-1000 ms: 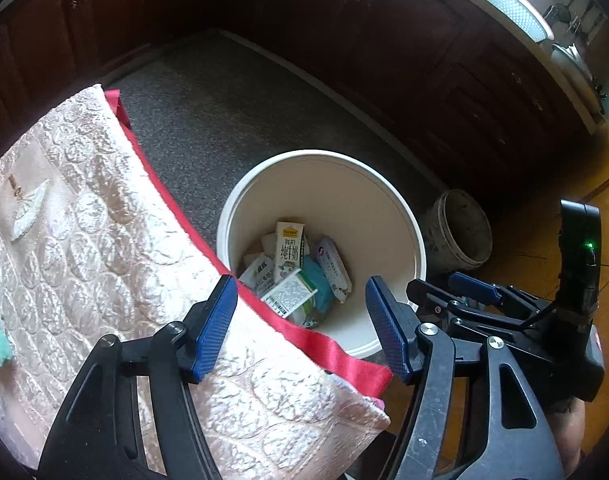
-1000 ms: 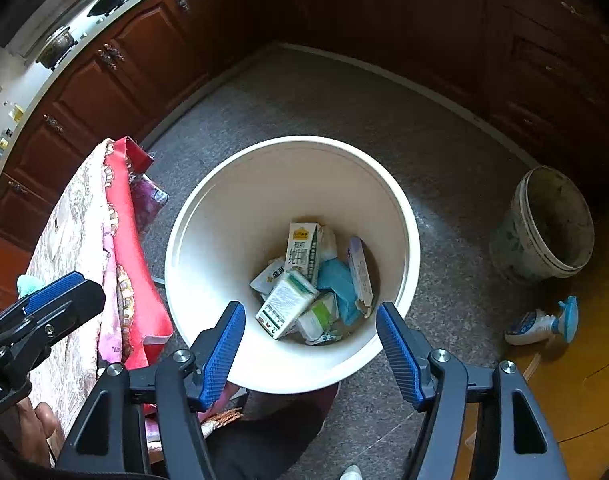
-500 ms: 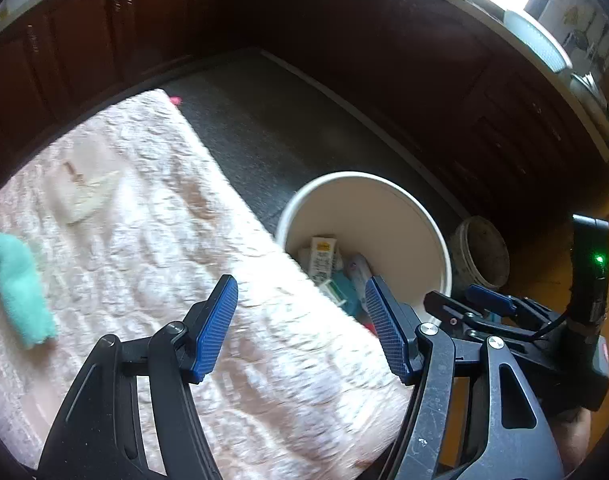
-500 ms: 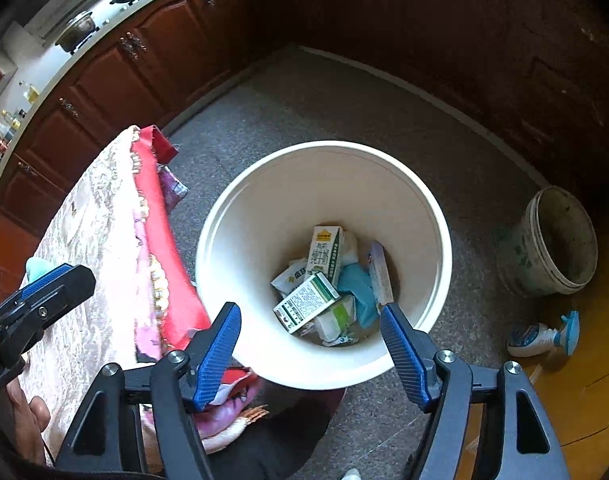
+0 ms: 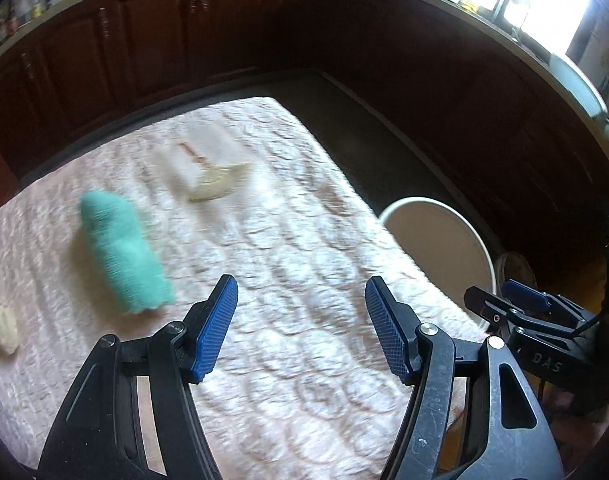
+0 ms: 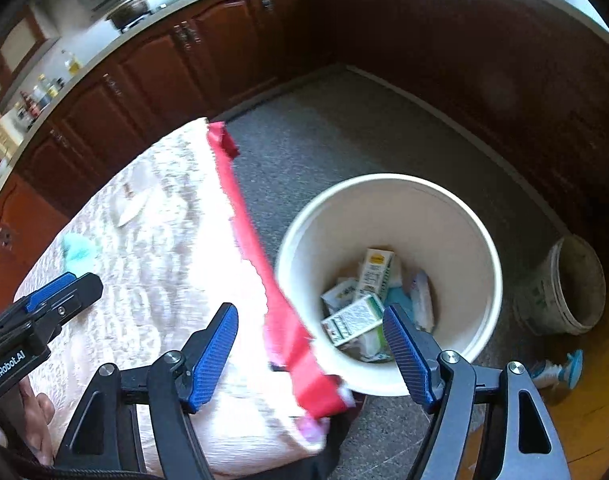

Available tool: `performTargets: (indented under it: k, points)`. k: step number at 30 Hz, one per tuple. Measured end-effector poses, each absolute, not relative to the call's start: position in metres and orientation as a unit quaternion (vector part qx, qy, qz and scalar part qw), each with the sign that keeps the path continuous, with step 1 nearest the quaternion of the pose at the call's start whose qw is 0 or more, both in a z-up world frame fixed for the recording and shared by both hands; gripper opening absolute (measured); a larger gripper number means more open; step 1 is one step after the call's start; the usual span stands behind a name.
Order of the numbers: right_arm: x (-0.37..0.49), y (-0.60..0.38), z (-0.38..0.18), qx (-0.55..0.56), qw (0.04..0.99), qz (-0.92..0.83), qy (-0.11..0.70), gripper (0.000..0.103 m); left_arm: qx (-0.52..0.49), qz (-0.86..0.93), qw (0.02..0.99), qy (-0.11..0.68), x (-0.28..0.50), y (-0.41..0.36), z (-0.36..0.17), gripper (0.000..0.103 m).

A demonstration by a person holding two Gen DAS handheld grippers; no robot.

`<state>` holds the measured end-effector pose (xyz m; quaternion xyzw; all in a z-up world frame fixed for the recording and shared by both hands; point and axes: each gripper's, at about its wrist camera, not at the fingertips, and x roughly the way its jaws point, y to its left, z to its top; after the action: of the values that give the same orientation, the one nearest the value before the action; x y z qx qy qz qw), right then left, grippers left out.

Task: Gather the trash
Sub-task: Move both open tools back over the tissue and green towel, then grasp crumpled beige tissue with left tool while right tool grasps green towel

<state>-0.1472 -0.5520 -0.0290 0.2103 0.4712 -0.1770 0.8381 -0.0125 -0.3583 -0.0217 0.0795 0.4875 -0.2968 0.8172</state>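
A white bin stands on the floor beside the table and holds several cartons and wrappers; its rim also shows in the left wrist view. On the pink quilted tablecloth lie a teal cloth, a cream wrapper and a crumpled white piece. My left gripper is open and empty above the cloth. My right gripper is open and empty over the table's edge near the bin.
A red cloth edge hangs off the table toward the bin. A dirty grey bucket and a blue-white object sit on the floor to the right. Dark wooden cabinets ring the room.
Both grippers have swung left from the bin toward the table. The left wrist view now shows the teal cloth and wrapper nearer the middle. Both stay open and empty.
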Motion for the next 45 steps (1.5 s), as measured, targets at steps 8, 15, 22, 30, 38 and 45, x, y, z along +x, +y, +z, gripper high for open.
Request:
performTargets:
  k: [8, 15, 22, 30, 38, 45]
  points:
    - [-0.122, -0.506, -0.014, 0.183, 0.854, -0.137, 0.467, 0.073, 0.065, -0.258, 0.833, 0.484, -0.004, -0.306, -0.009, 0.065]
    - [-0.097, -0.463, -0.012, 0.164, 0.862, -0.097, 0.469, 0.078, 0.044, -0.219, 0.843, 0.489, 0.008, -0.26, -0.013, 0.065]
    - [-0.069, -0.425, -0.018, 0.145, 0.863, -0.054, 0.481, 0.078, 0.029, -0.175, 0.848, 0.5, 0.021, -0.205, -0.023, 0.065]
    - [-0.036, -0.387, -0.031, 0.129, 0.856, -0.02, 0.5, 0.078, 0.001, -0.136, 0.847, 0.514, 0.036, -0.144, -0.037, 0.065]
    - [-0.005, -0.359, -0.043, 0.114, 0.852, 0.008, 0.512, 0.078, -0.031, -0.103, 0.843, 0.527, 0.055, -0.073, -0.05, 0.07]
    - [0.031, -0.339, -0.047, 0.089, 0.854, 0.025, 0.511, 0.082, -0.025, -0.08, 0.845, 0.528, 0.077, -0.047, -0.06, 0.075]
